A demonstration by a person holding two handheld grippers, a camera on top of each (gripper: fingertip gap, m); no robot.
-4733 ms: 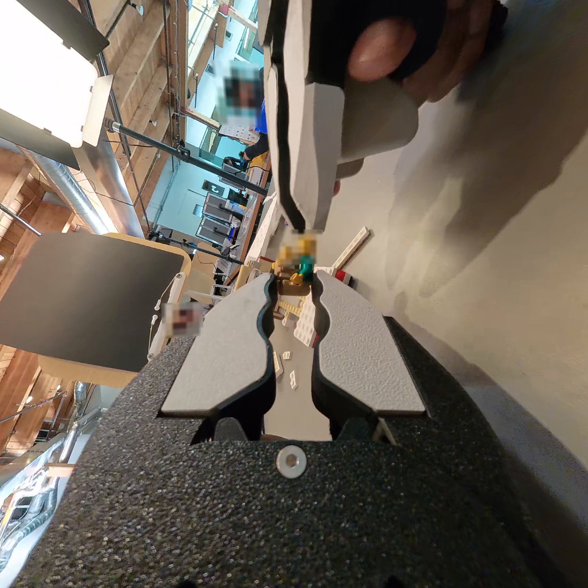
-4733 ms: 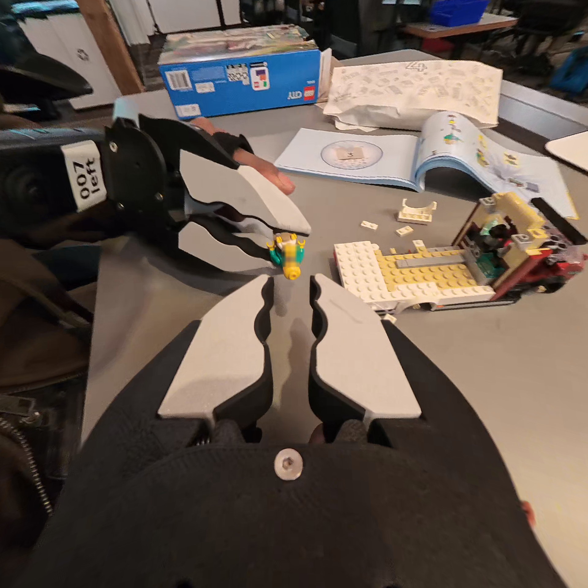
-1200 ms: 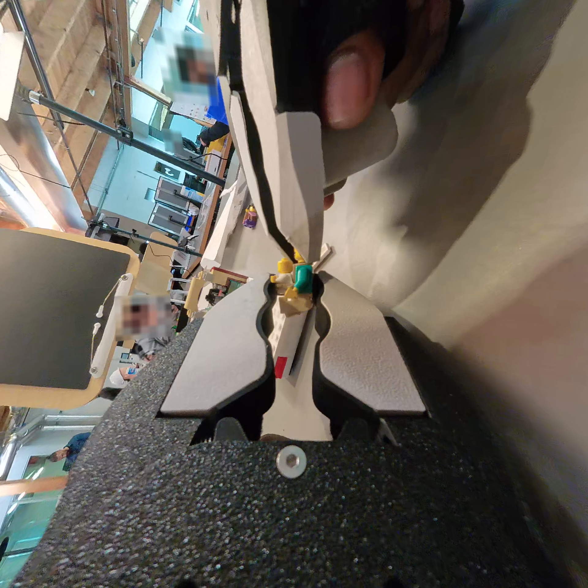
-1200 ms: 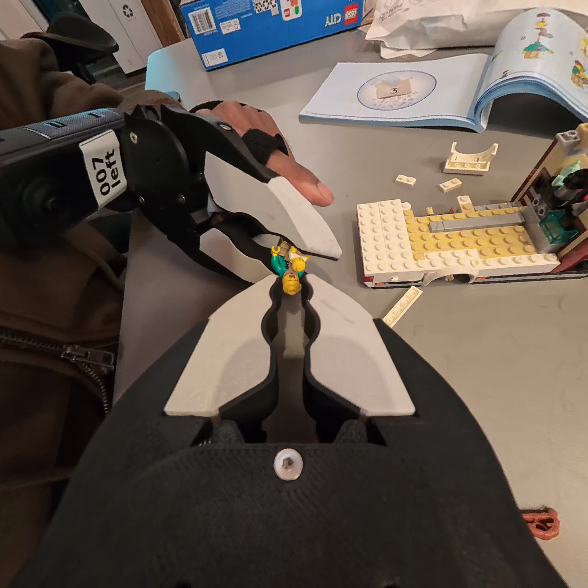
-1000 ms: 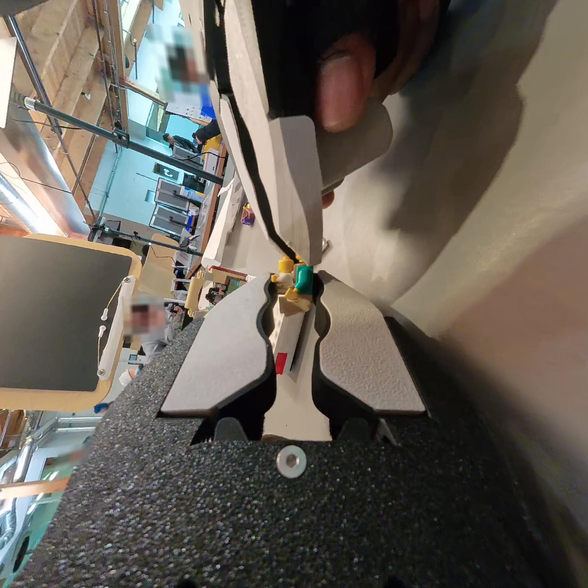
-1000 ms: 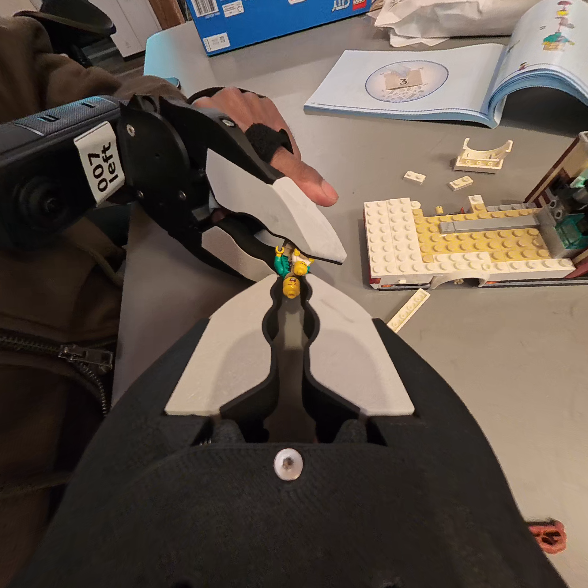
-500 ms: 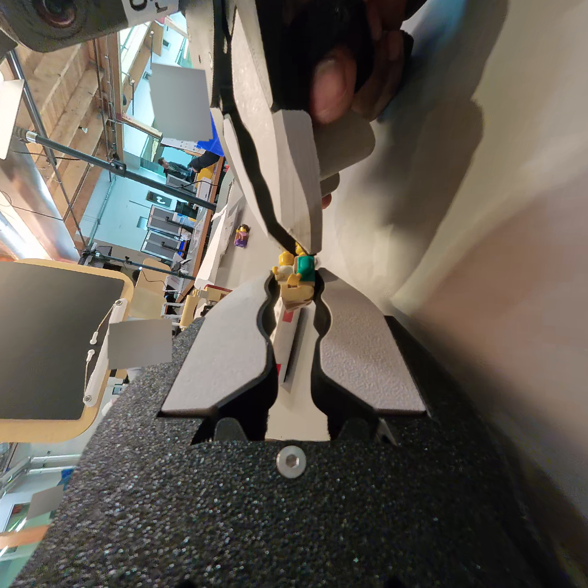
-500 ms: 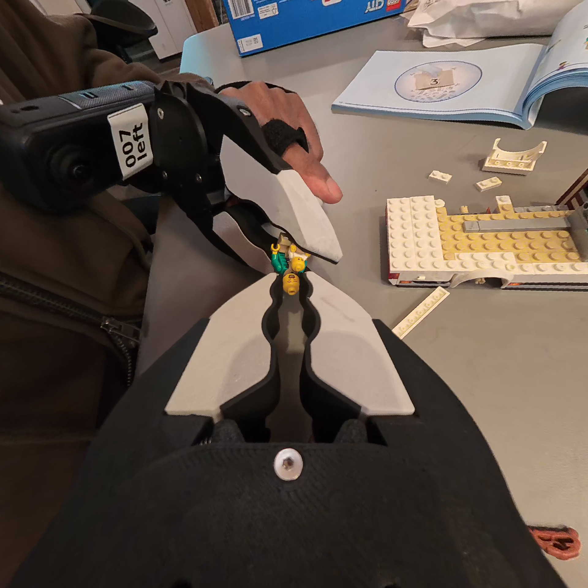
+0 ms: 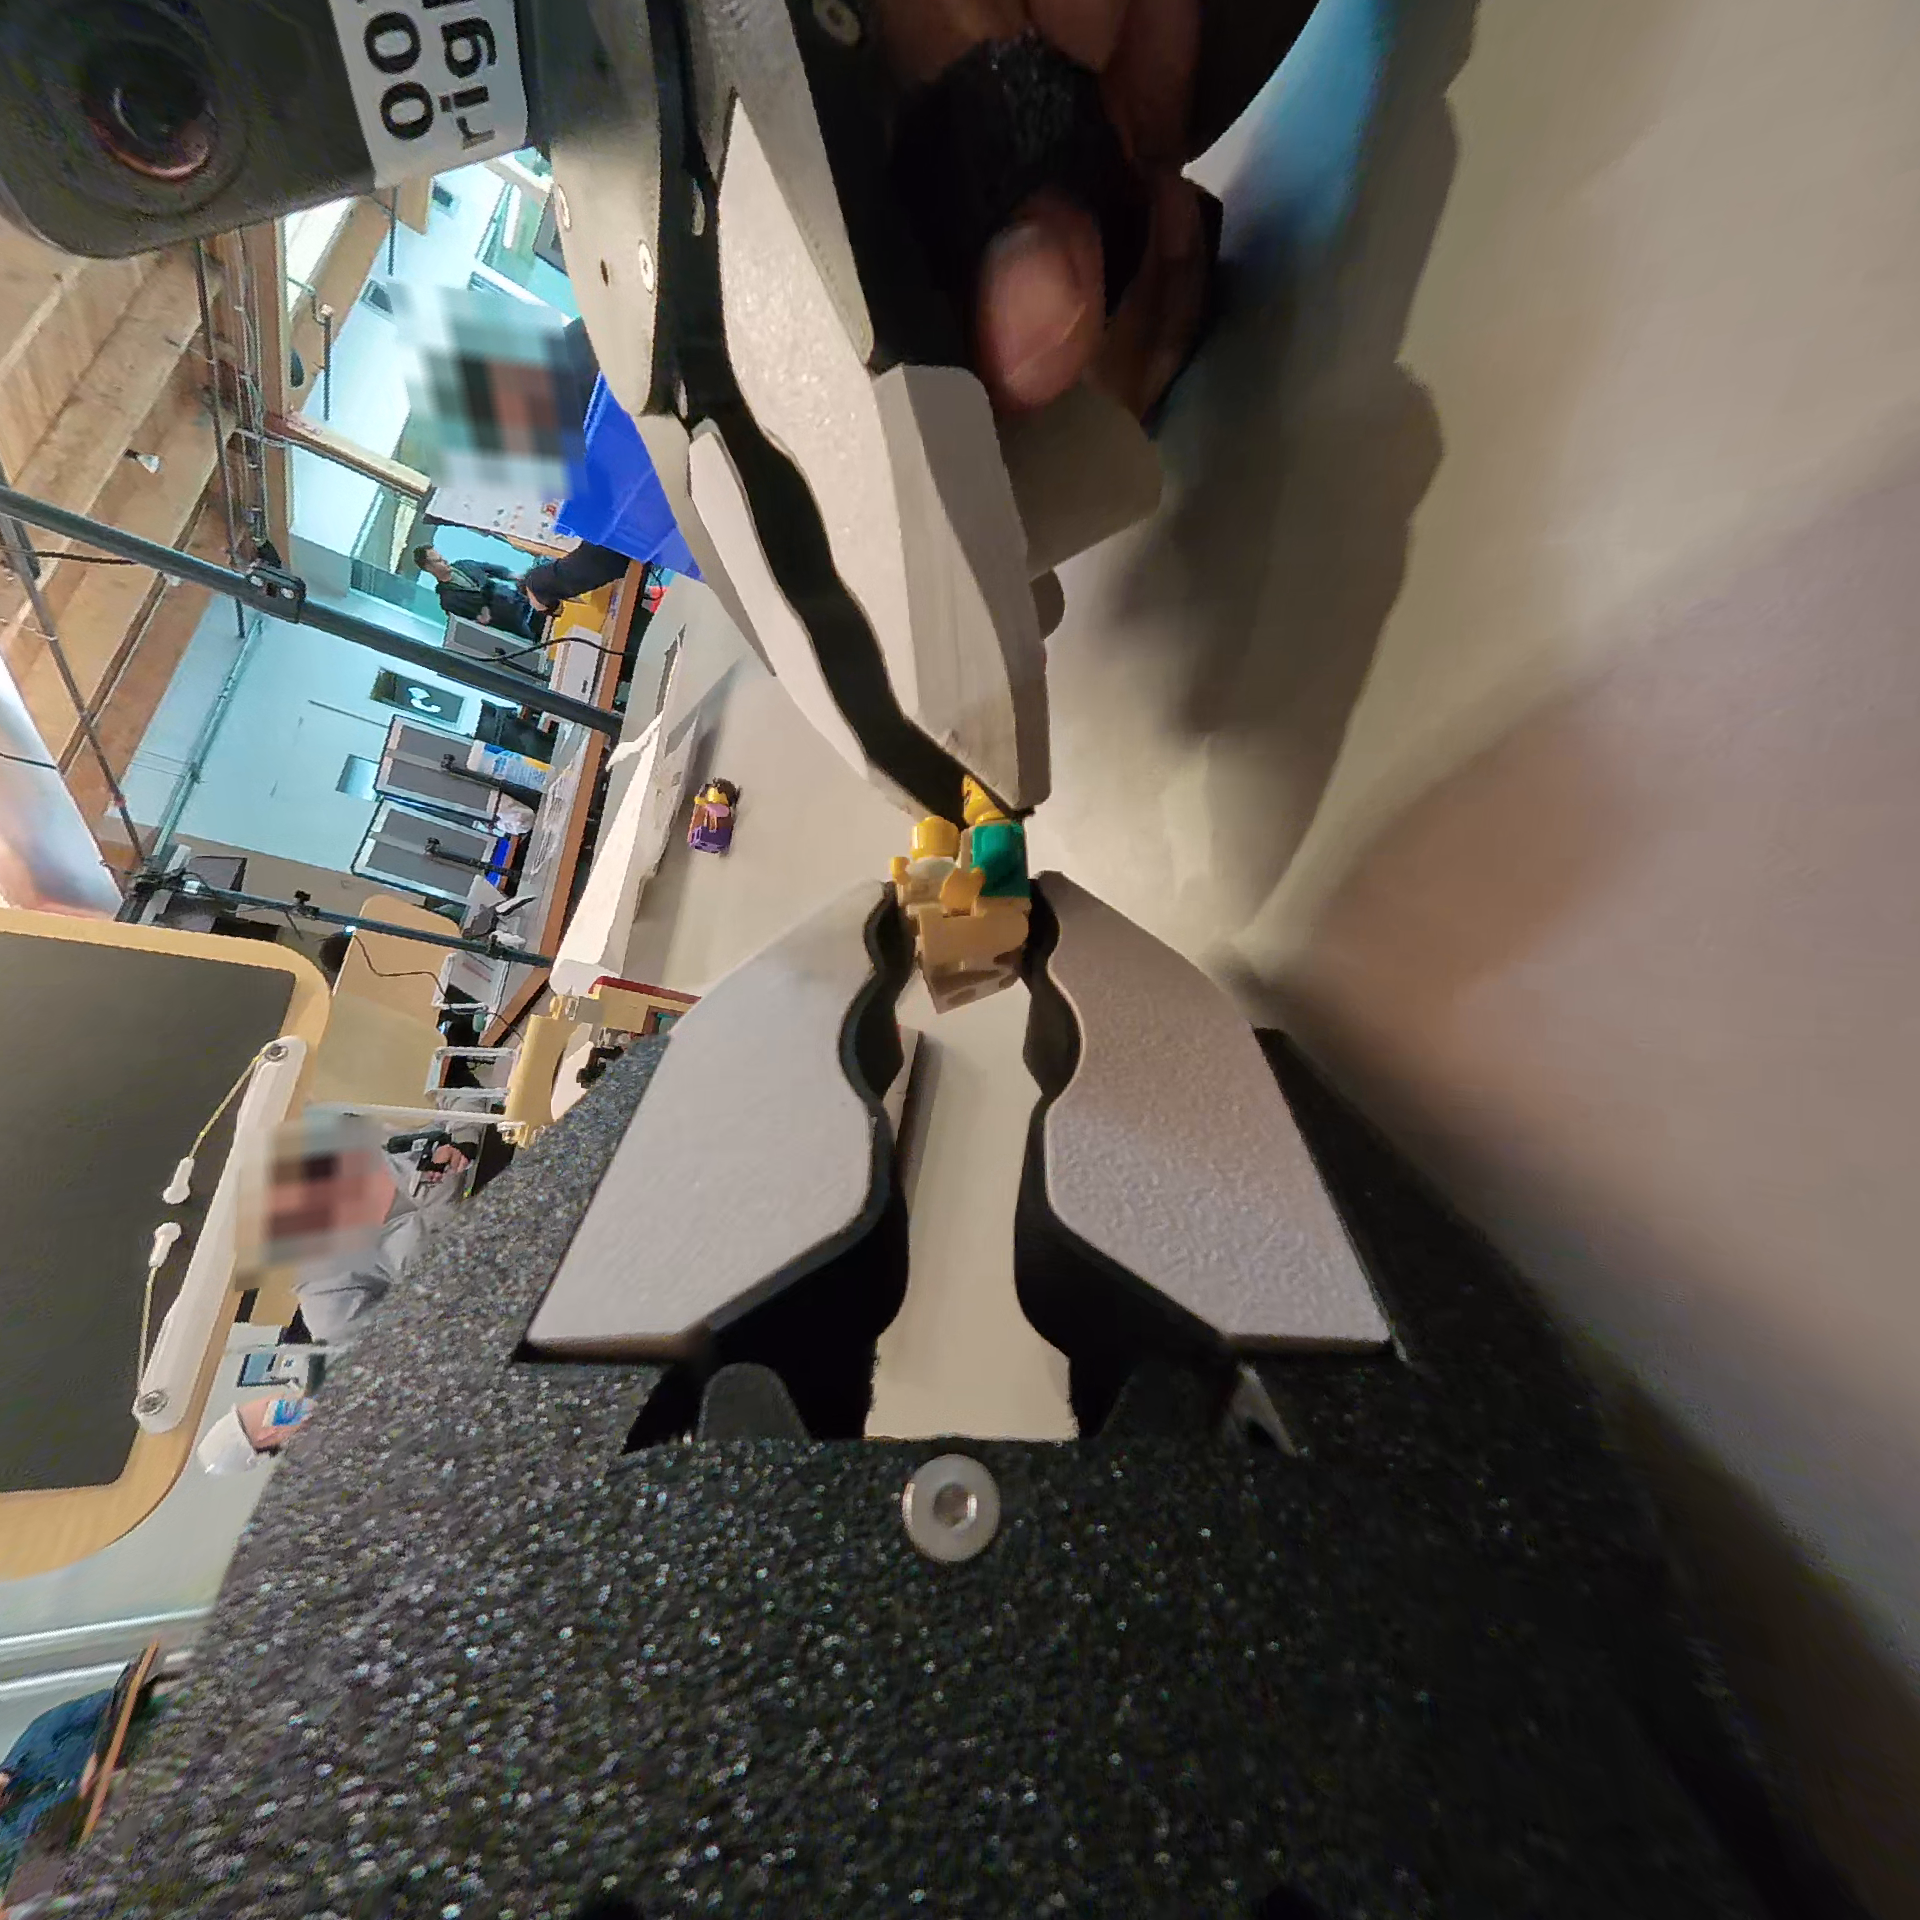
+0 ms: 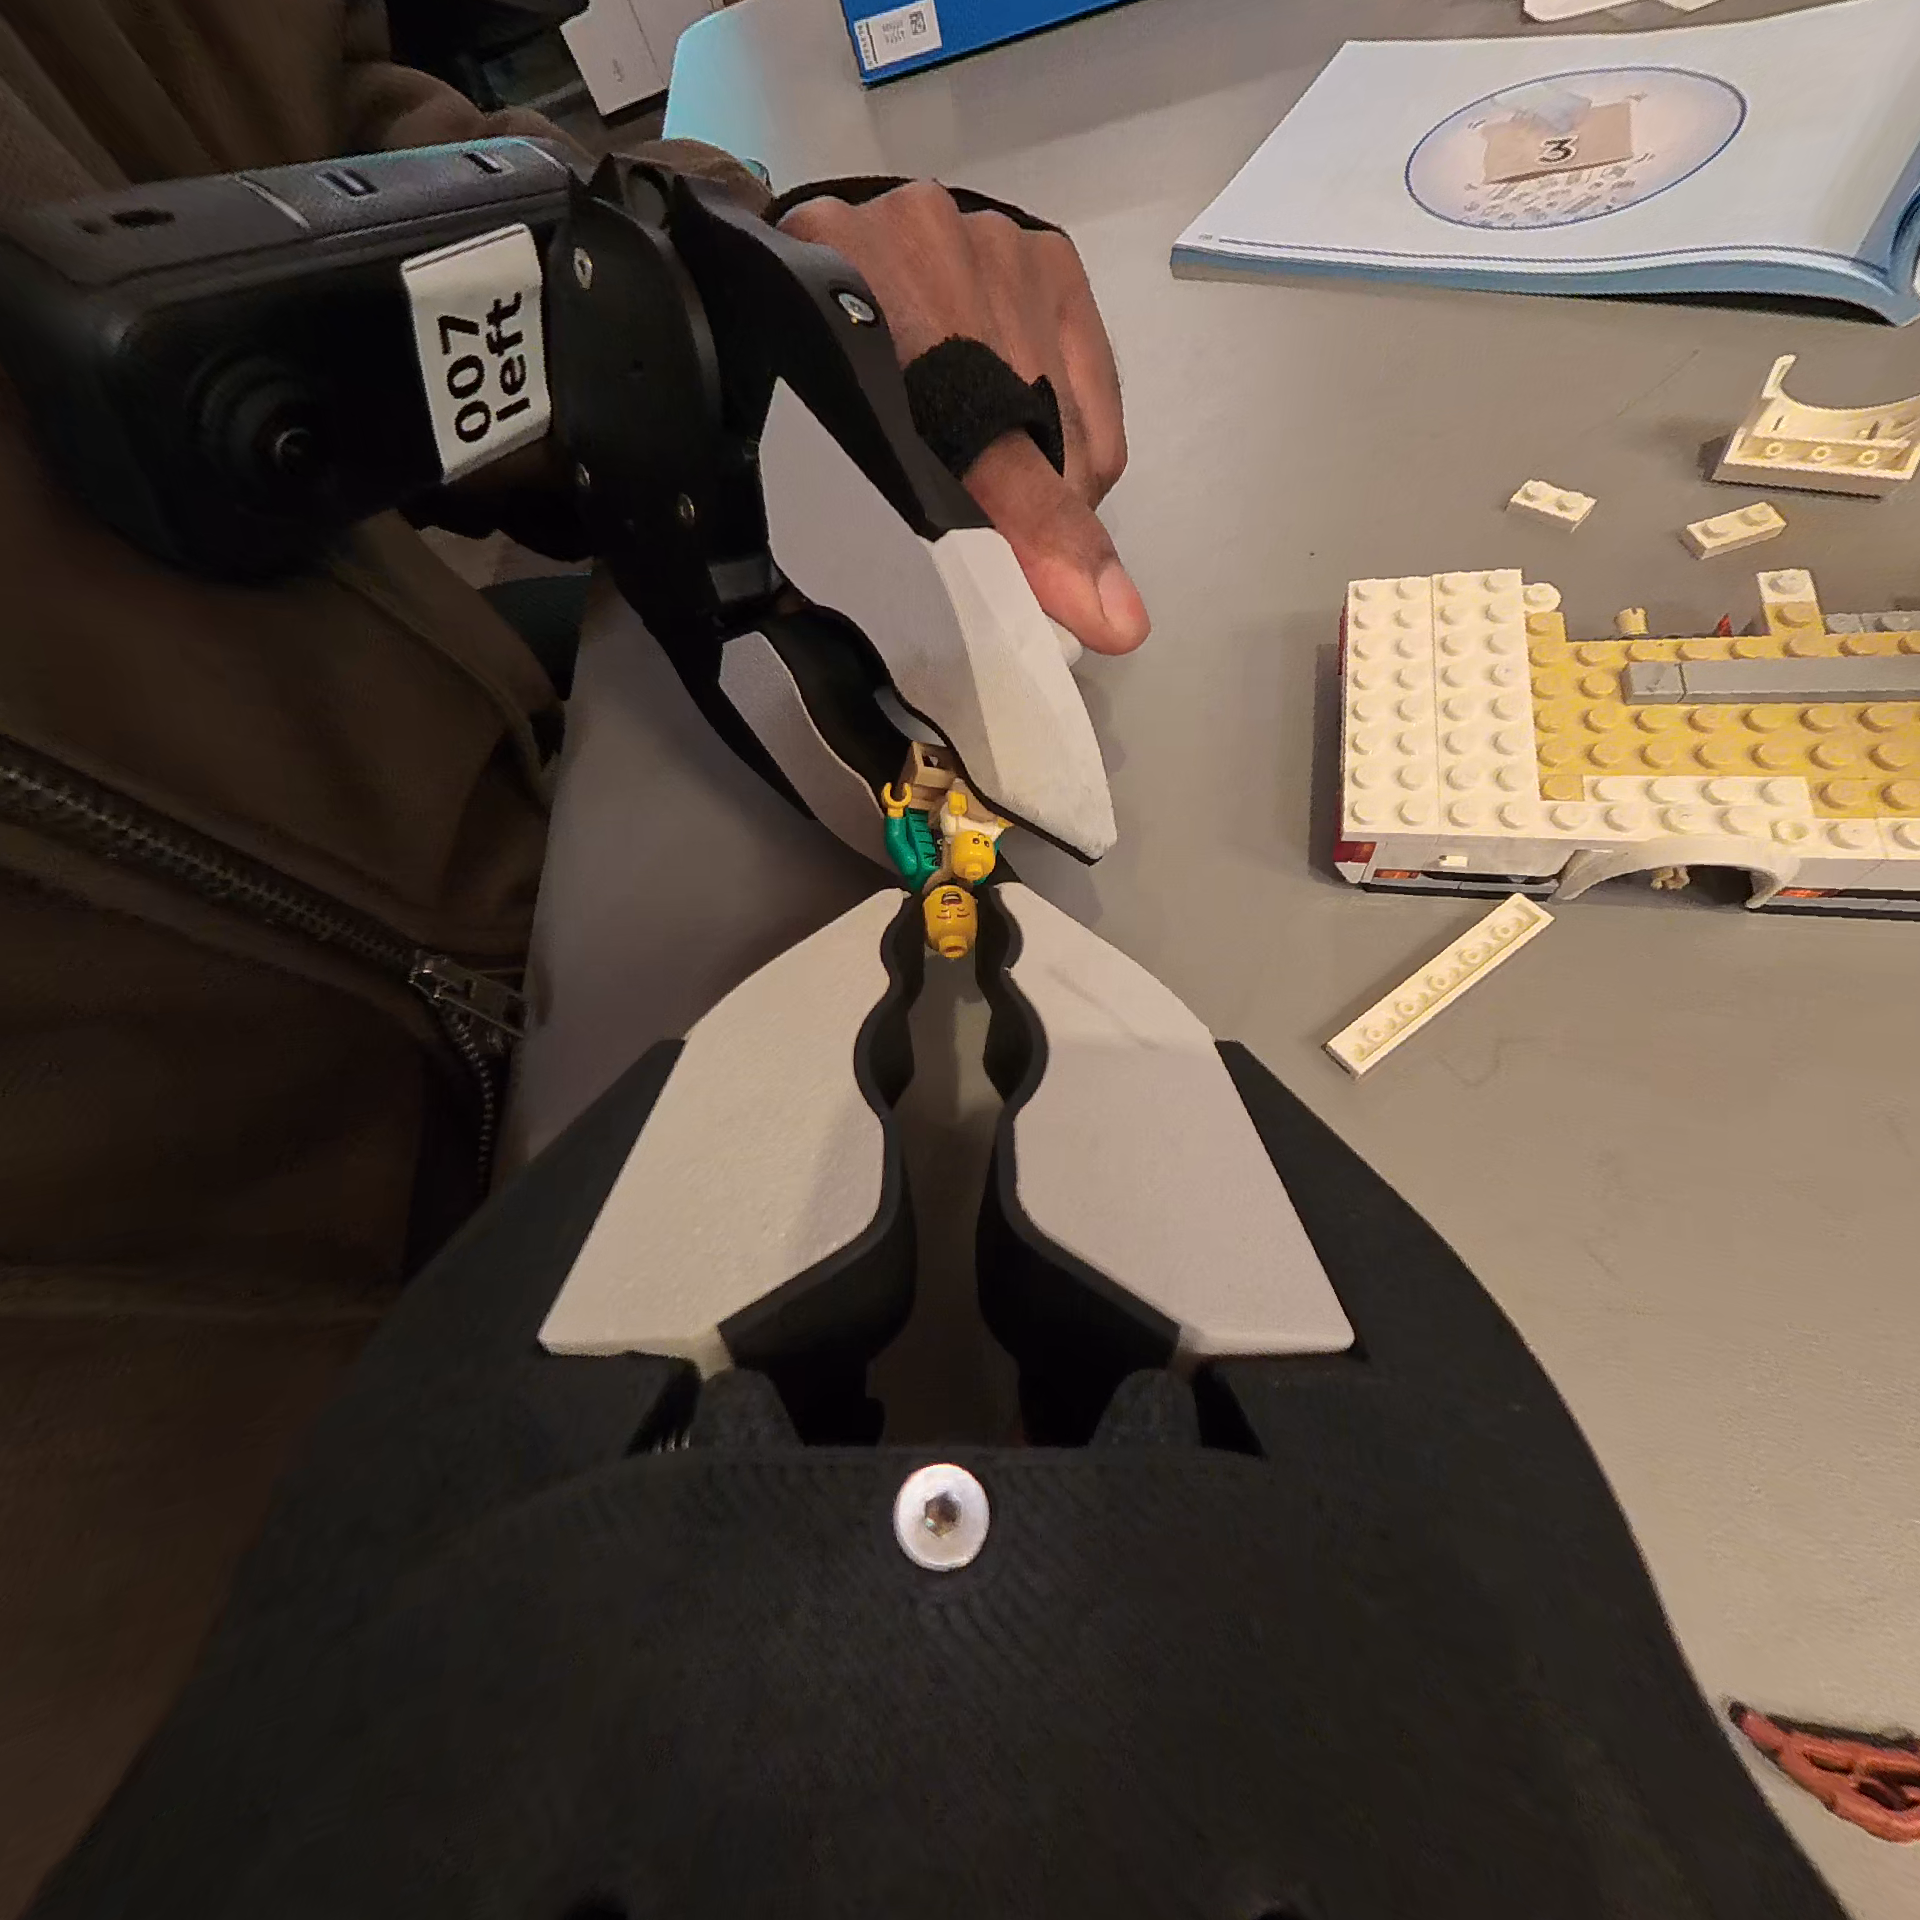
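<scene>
L GRIPPER: left gripper (image 9: 961, 940) narrow, both pads clamped on the tan legs of the minifigure (image 9: 971, 894); fig in green top w/ a small yellow-headed baby fig at its chest.
R GRIPPER: right gripper (image 10: 951, 920) narrow too, tips pinching the fig's yellow head (image 10: 951, 920); the two tools meet nose to nose, fig bridged between them, off the table.
HANDS: left hand (image 10: 997, 343) w/ black finger strap rides the upper finger of the L tool.
SURFACE: grey table (image 10: 1558, 1247), matte, plain.
NEAR RIGHT: loose long white plate (image 10: 1439, 982) just beside the R tool; past it the white-and-tan studded build (image 10: 1579, 727).
FAR: small white bits (image 10: 1642, 514), white arch piece (image 10: 1818, 436), open booklet (image 10: 1538, 177), blue box (image 10: 935, 26) at far edge.
EDGE: table's near-left edge sits by the person's brown jacket (image 10: 260, 883); reddish piece (image 10: 1839, 1777) low right.
OPEN ROOM: bare grey stretch right of & below the R tool.
ROOM: L view shows purple fig (image 9: 712, 821) lying farther off on table, wood ceiling, desks & people beyond.
</scene>
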